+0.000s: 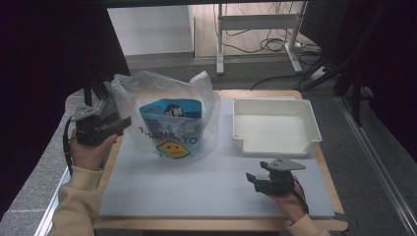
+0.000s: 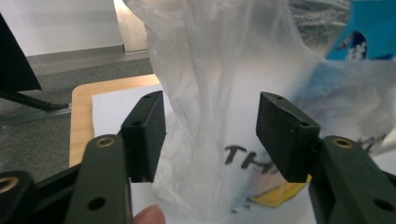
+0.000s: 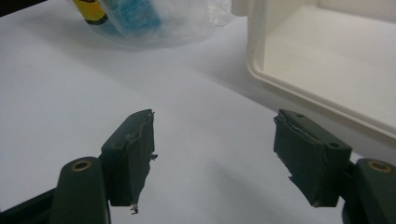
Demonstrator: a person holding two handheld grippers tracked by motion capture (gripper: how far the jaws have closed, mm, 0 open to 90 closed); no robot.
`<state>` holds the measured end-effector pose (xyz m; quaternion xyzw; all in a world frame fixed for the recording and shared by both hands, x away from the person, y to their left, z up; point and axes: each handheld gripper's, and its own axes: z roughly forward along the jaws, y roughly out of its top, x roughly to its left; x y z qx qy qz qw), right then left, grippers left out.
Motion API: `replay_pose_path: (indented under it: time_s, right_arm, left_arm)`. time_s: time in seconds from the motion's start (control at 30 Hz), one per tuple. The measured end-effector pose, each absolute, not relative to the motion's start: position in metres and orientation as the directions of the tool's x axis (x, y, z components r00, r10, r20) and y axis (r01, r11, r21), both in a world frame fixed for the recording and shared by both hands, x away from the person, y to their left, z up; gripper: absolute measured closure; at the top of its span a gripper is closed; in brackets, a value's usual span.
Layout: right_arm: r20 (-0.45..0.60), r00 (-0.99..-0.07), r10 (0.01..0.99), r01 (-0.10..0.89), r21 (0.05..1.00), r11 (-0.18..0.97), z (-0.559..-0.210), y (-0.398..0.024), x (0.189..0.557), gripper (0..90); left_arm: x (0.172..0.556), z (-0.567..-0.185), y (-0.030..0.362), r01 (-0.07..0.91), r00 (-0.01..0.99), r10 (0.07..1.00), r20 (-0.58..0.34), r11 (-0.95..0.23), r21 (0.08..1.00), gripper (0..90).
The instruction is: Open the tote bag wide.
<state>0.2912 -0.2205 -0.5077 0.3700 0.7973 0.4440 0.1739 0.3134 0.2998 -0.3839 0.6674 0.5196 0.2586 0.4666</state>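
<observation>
Thin plastic bag (image 1: 167, 115) at far left of the table (image 1: 216, 223), blue snack pack (image 1: 171, 114) inside. Left gripper (image 2: 211, 135) half open around bag's edge, not pinching. Right gripper (image 3: 214, 156) wide open, empty, near right. Could slip, tear or tip.

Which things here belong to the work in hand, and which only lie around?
Belonging to the work:
- plastic bag, between the open left tongs
- blue packet inside the bag

Lying about:
- white tray, nothing in it
- right tongs, open over the mat
</observation>
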Motion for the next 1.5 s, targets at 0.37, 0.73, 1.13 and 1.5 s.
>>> replay_pose_path:
  time_s: [0.37,0.73,1.13,1.5]
  right_arm:
    - [0.08,-0.633,0.77,0.472,0.828,0.302,-0.51,-0.227,0.295,29.2]
    - [0.071,-0.623,0.779,0.474,0.827,0.303,-0.508,-0.222,0.299,29.5]
    - [0.02,-0.663,0.748,0.4,0.854,0.332,-0.492,-0.215,0.3,30.3]
    - [0.026,-0.683,0.73,0.364,0.878,0.31,-0.474,-0.213,0.306,30.8]
  left_arm:
    - [0.321,-0.391,0.293,0.415,0.43,0.896,-0.116,-0.081,0.906,89.3]
    - [0.317,-0.395,0.302,0.399,0.439,0.889,-0.13,-0.064,0.915,89.6]
    - [0.308,-0.391,0.302,0.386,0.468,0.871,-0.152,-0.047,0.921,89.7]
    - [0.3,-0.389,0.309,0.381,0.479,0.861,-0.169,-0.031,0.924,89.7]
